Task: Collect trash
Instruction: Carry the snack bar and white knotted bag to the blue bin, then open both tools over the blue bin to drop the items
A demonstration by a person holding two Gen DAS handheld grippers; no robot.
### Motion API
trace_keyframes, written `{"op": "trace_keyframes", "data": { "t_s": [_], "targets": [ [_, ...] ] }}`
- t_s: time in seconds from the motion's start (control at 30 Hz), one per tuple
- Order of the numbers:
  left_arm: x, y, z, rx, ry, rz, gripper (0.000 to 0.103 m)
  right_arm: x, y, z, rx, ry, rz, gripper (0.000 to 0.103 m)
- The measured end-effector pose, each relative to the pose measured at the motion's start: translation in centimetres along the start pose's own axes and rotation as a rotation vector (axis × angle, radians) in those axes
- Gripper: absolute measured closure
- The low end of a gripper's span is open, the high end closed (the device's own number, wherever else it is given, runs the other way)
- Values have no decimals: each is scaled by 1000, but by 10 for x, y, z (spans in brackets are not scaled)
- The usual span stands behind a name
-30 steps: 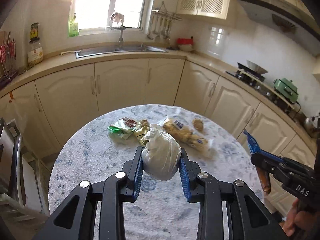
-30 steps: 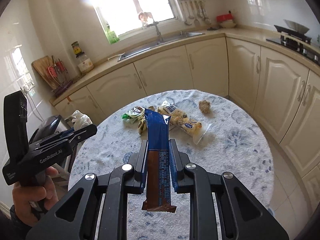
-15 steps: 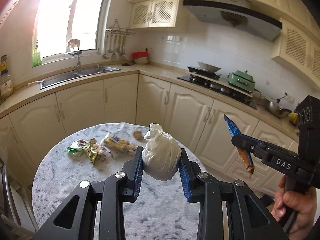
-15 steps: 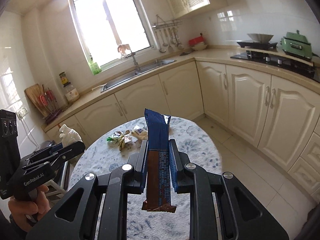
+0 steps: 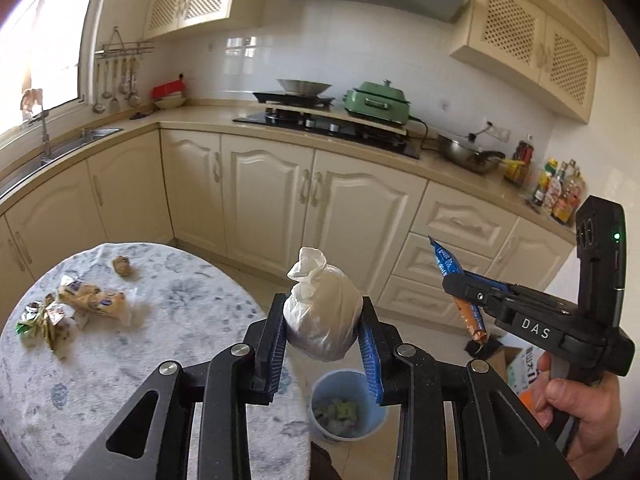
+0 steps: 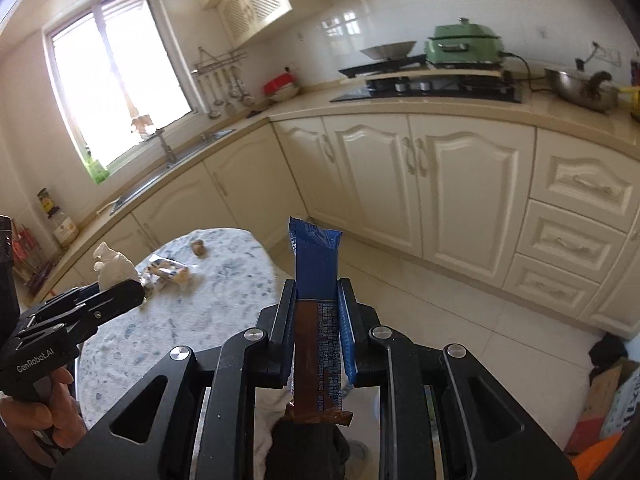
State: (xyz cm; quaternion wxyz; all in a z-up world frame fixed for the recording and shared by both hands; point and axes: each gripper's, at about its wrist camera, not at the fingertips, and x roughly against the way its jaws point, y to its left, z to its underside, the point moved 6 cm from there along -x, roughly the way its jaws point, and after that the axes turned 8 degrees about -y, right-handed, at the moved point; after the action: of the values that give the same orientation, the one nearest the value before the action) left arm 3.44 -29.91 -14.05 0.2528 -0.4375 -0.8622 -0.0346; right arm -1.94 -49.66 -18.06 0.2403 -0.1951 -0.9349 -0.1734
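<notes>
In a cream-coloured kitchen, a person holds a gripper in each hand, both carrying rubbish. The left gripper (image 5: 323,326) is clamped on a knotted white plastic bag (image 5: 320,312), its blue pads (image 5: 370,354) pressing the bag's sides and its jaws only as far apart as the bundle is wide. The bag hangs in the air just past the edge of the round table (image 5: 172,344), with a pale blue bin (image 5: 347,408) on the floor showing directly below it in the left wrist view; scraps already lie inside the bin.

The right gripper (image 6: 318,312) is closed almost fully on a blue and brown snack wrapper (image 6: 318,320), which stands upright between its fingers, the blue end up and the brown end down. In the left wrist view the same wrapper (image 5: 460,288) is held in the air to the right of the bag, in front of the cabinet drawers, the person's right hand (image 5: 576,404) around the handle.

Left on the marbled tabletop are a clear packet of biscuits (image 5: 92,300), green and gold wrappers (image 5: 40,320) beside it, and a small brown crumpled lump (image 5: 122,266) farther back.
</notes>
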Motion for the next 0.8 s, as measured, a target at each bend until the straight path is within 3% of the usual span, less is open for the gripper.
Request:
{"op": "trace_keyframes", "data": {
  "t_s": [0.17,0.33,0.53,0.77,0.8],
  "targets": [
    [-62,-28,32,-24,136,53,73,-17,-61,34,-76,85,85,84],
    [-111,-55,48,-58,240,109,73,-36,-104,74,-158,171,109,84],
    [-165,-73,65,-69,331,133,73,-59,-138,100,-219,243,131,84],
    [-277,-77,65,-69,455,135,70,-84,-168,121,-279,304,144,82],
    [-296,-86,62,-73,475,139,66,-89,-172,124,-288,312,146,81]
  ]
}}
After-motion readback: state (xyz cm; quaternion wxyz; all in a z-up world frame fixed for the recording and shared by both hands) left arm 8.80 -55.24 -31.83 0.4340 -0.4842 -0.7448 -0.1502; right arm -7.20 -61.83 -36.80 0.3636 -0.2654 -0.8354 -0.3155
